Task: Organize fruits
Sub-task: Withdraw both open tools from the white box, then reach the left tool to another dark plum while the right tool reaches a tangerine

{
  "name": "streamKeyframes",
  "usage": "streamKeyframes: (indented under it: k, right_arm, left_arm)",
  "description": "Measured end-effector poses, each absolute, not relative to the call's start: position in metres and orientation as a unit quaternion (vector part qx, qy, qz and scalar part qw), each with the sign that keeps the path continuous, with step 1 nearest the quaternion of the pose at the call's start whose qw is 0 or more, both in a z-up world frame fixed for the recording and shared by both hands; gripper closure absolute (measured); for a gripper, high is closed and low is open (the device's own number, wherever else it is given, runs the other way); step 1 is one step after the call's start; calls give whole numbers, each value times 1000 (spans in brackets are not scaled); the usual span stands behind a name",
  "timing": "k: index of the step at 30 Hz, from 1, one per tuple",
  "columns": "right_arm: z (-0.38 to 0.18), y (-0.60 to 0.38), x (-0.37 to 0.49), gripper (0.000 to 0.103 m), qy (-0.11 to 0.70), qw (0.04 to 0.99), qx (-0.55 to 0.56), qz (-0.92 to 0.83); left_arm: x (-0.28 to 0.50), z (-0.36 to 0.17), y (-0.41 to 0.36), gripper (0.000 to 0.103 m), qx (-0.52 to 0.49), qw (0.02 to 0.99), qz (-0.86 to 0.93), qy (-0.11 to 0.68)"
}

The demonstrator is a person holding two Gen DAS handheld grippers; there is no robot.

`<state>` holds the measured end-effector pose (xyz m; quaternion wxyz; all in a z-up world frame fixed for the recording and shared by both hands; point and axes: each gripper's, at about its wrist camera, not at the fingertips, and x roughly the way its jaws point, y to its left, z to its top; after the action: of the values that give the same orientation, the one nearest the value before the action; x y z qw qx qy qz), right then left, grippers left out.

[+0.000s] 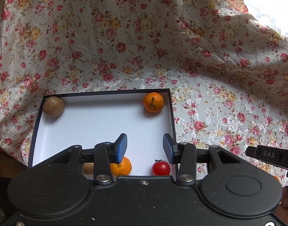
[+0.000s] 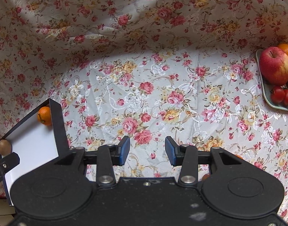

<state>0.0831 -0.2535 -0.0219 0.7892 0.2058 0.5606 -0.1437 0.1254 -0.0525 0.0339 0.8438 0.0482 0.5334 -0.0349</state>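
Floral cloth [image 2: 144, 94] covers everything; the box [image 1: 38, 124] already holds oranges, kiwis and a tomato [image 1: 161, 168], while more fruit waits on the plate [image 2: 266, 92]. Both the left gripper [image 1: 145, 146] and right gripper [image 2: 147, 148] are spread and empty; the right should probably reach to the plate, closing gently around one cherry tomato [image 2: 277, 94].

From my left wrist feed I can read just one marking — "DAS", in pale raised letters on the black body of the right tongs [image 1: 270, 155], right of the box [image 1: 173, 113]. Nothing else is legible — not in the right wrist feed either.
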Motion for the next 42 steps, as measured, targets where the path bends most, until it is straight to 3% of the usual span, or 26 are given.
streamKeyframes:
  k: [19,27,36,42]
  right_arm:
    - [-21,-361,32,58,555,774,231,-198]
    - [-34,-391,-1,58,579,748,258,-197]
    - [-29,-398,-18,58,585,736,277,-201]
    - [-29,-394,-22,58,590,730,283,-198]
  left_arm:
    - [119,13,-158,51,40,796,-149,585]
    - [93,-6,-202,51,83,775,-178,600]
    - [67,-29,-222,51,143,755,-194,610]
    - [62,-30,-217,51,128,749,-197,619]
